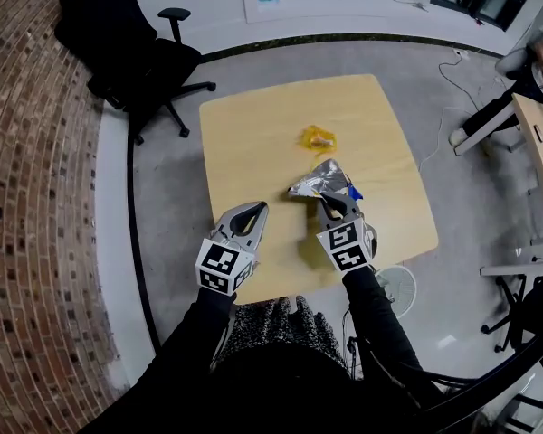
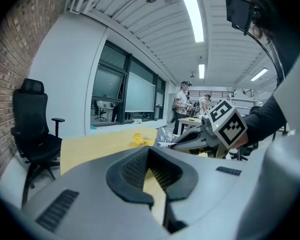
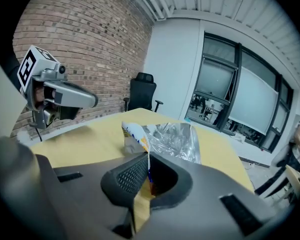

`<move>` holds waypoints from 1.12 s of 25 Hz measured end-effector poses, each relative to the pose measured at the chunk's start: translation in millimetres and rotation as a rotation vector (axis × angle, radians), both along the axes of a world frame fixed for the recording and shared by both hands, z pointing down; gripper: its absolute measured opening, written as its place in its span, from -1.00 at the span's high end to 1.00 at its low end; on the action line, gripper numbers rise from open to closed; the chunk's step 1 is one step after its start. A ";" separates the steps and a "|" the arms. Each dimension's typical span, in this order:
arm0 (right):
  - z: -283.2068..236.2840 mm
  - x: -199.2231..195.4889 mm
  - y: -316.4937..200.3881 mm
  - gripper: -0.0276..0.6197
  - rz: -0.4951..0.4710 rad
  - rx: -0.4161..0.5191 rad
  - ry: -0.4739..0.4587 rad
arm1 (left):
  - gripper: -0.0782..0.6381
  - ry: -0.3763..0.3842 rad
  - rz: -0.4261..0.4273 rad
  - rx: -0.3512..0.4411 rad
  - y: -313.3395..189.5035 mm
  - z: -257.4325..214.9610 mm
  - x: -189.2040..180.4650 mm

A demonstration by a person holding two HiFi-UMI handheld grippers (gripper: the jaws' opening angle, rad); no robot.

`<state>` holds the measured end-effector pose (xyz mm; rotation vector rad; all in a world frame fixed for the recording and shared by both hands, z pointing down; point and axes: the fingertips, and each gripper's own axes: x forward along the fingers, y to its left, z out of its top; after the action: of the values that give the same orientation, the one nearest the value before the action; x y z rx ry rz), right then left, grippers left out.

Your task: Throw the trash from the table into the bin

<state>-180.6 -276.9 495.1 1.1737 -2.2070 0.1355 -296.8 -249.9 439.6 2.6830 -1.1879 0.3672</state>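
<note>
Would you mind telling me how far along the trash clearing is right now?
Nothing looks binned yet; no bin is in view. In hand: the right gripper has its jaws shut on the silver foil bag at the table. Left to do: carry it off, then fetch the yellow wrapper lying farther out. The left gripper is shut and empty.

silver foil bag (image 1: 319,181), yellow wrapper (image 1: 318,138), tan table (image 1: 253,143), blk chair (image 1: 136,57)
</note>
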 end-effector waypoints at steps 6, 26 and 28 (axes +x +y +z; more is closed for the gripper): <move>-17.4 23.1 4.3 0.88 0.047 0.038 -0.003 | 0.82 0.015 0.048 0.013 0.4 -7.5 24.3; -42.3 179.4 85.6 0.88 0.362 0.073 0.017 | 0.82 0.042 0.286 0.042 45.3 -25.6 153.0; -43.2 196.2 97.5 0.88 0.397 0.078 0.008 | 0.82 0.042 0.312 0.043 53.6 -26.6 167.4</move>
<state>15.6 -179.4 452.0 1.6429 -1.9622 0.2090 -129.4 -196.3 413.0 2.9014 -0.7726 0.3299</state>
